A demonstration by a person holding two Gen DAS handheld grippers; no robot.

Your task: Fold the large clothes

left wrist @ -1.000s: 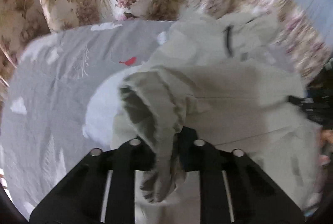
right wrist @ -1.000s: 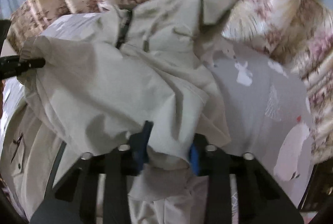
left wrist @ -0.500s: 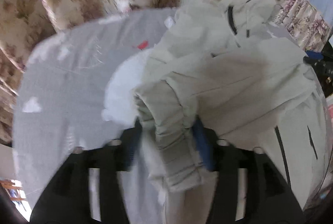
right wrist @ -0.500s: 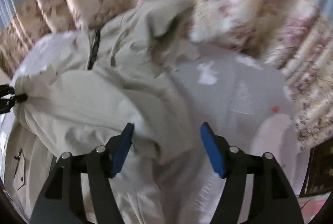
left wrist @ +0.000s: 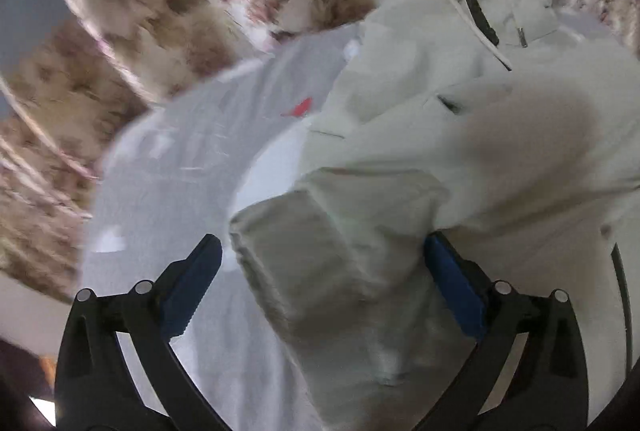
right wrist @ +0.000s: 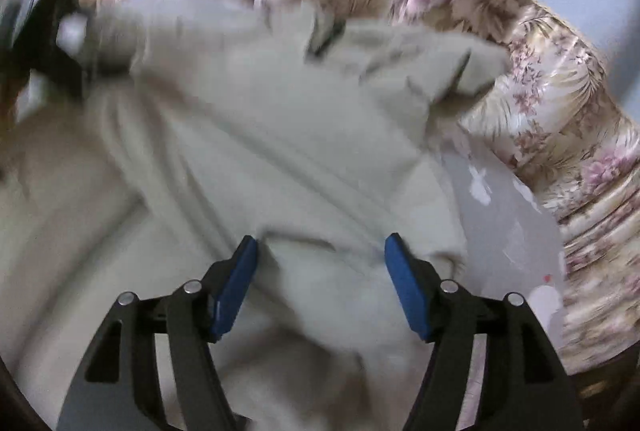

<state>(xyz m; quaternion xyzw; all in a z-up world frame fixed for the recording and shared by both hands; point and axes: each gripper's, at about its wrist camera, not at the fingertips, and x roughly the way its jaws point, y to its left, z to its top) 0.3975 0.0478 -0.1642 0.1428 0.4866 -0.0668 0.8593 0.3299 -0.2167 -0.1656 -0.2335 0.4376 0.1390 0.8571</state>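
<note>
I am looking at a pale hooded jacket [left wrist: 460,135] lying spread on a grey printed bed sheet [left wrist: 168,159], its hood up against the floral cushions [left wrist: 168,15] behind the bed.

The left gripper [left wrist: 320,279] is opening: its fingers [left wrist: 192,283] are standing as wide as they go, the elastic sleeve cuff [left wrist: 304,255] lying loose between them, no pad pressing on it. The right gripper [right wrist: 320,275] is standing part open over the jacket's folded side [right wrist: 320,259]; cloth is lying between the blue pads, but I see no pinch.

Handling, as I am judging it: soft, light, limp shell fabric, probably somewhat slick, so it is likely slumping and sliding unless pinched at firm places — the cuff, the hem, a seam.

Room: bare sheet is showing beyond the cuff, away from the jacket's body, and again beside the jacket in the right view. The cushions are crowding the hood end, so I am judging folds toward the jacket's middle safest.
</note>
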